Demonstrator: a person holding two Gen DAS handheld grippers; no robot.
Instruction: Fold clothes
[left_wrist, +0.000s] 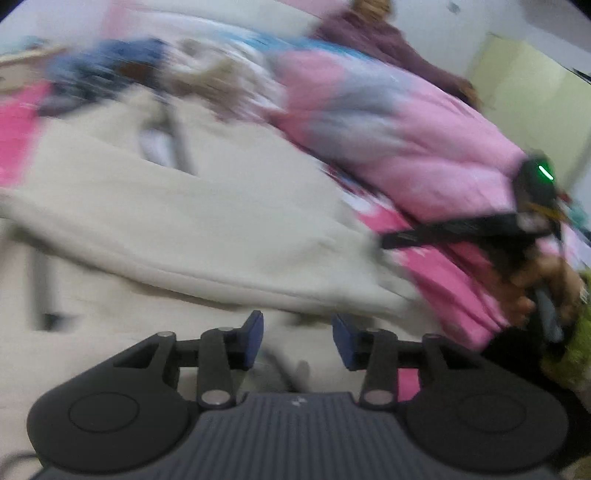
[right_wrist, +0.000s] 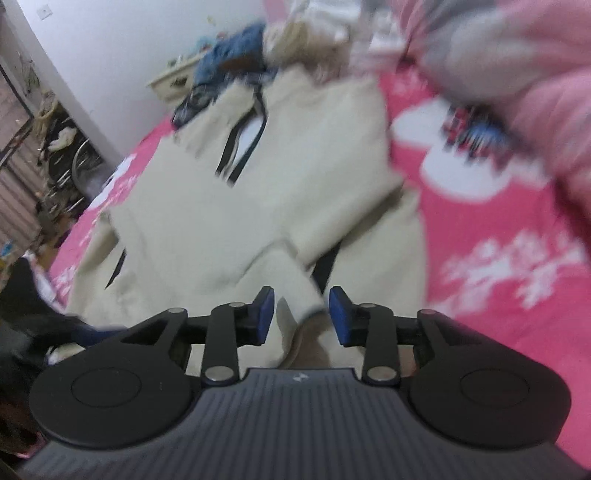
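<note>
A cream hooded jacket (right_wrist: 258, 192) with dark trim lies spread on the pink bedsheet (right_wrist: 498, 258). In the right wrist view my right gripper (right_wrist: 301, 315) hovers over its near end. The blue pads stand apart and a sleeve cuff (right_wrist: 306, 299) lies in the gap, not pressed. In the left wrist view my left gripper (left_wrist: 298, 338) is low over the same jacket (left_wrist: 184, 206), its pads apart with only loose cream cloth below them. At the right of that view, a hand (left_wrist: 546, 284) holds the right gripper (left_wrist: 388, 240) at the jacket's edge. Both views are blurred.
A pink and grey quilt (left_wrist: 406, 140) is bunched along the far side of the bed. Blue jeans and other loose clothes (right_wrist: 229, 62) are piled beyond the jacket's hood. A white wall (right_wrist: 110, 48) and cluttered floor (right_wrist: 55, 147) lie to the left of the bed.
</note>
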